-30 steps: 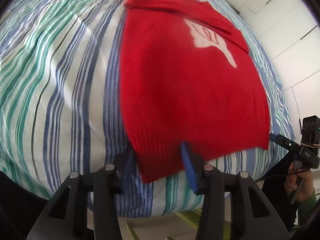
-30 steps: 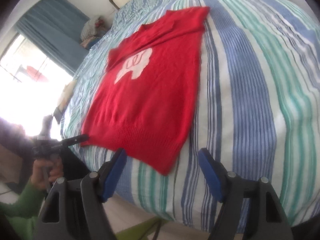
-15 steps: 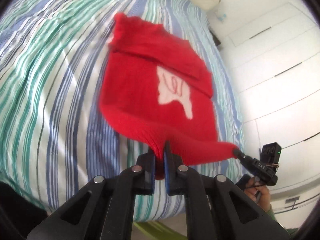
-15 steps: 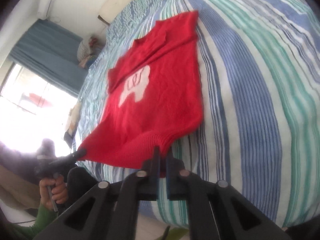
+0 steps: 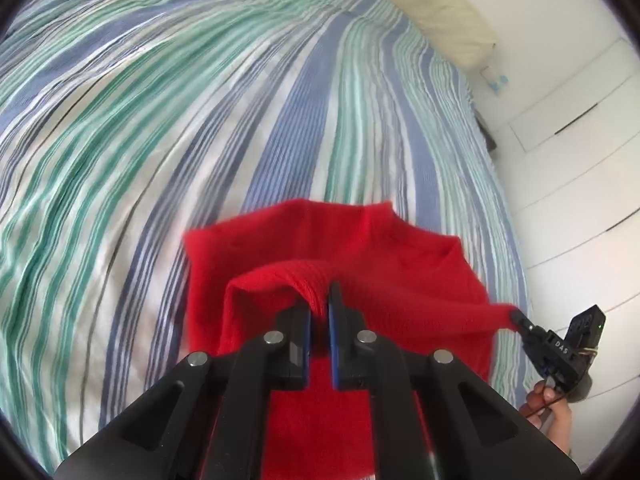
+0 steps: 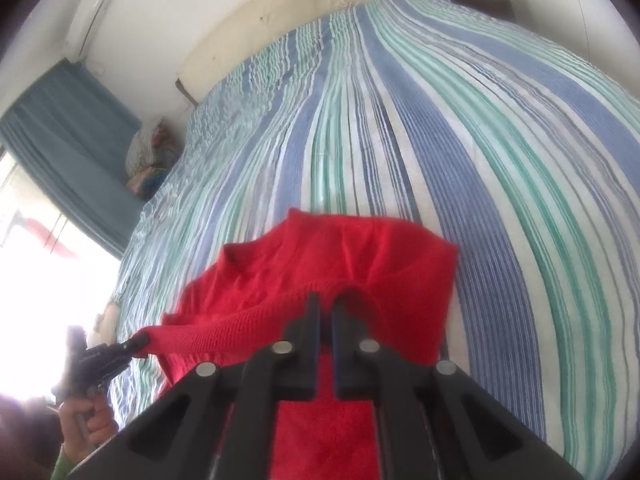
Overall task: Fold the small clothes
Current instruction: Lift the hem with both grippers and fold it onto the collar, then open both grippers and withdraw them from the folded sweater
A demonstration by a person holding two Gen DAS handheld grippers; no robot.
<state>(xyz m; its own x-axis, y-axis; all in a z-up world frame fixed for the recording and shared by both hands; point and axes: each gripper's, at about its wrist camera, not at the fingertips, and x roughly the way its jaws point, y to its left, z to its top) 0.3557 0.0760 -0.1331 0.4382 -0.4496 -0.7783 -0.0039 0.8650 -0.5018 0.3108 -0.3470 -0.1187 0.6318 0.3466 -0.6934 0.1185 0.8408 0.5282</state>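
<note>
Both grippers clamped on the red sweater's ribbed hem. My left gripper (image 5: 319, 312) pinches one bunch of hem (image 5: 304, 280), jaws nearly together with knit between them. My right gripper (image 6: 326, 316) pinches the other end, fingers closed on the fabric. Hem stretched taut between the two, lifted off the bed. Red sweater (image 5: 360, 248) body lies on the striped bedsheet (image 5: 200, 120), collar end pointing toward the cream headboard (image 6: 280, 12). Lifted hem sits over the sweater's body, well short of the collar. Blue curtain (image 6: 68, 148) beside the bed, on its window side.
</note>
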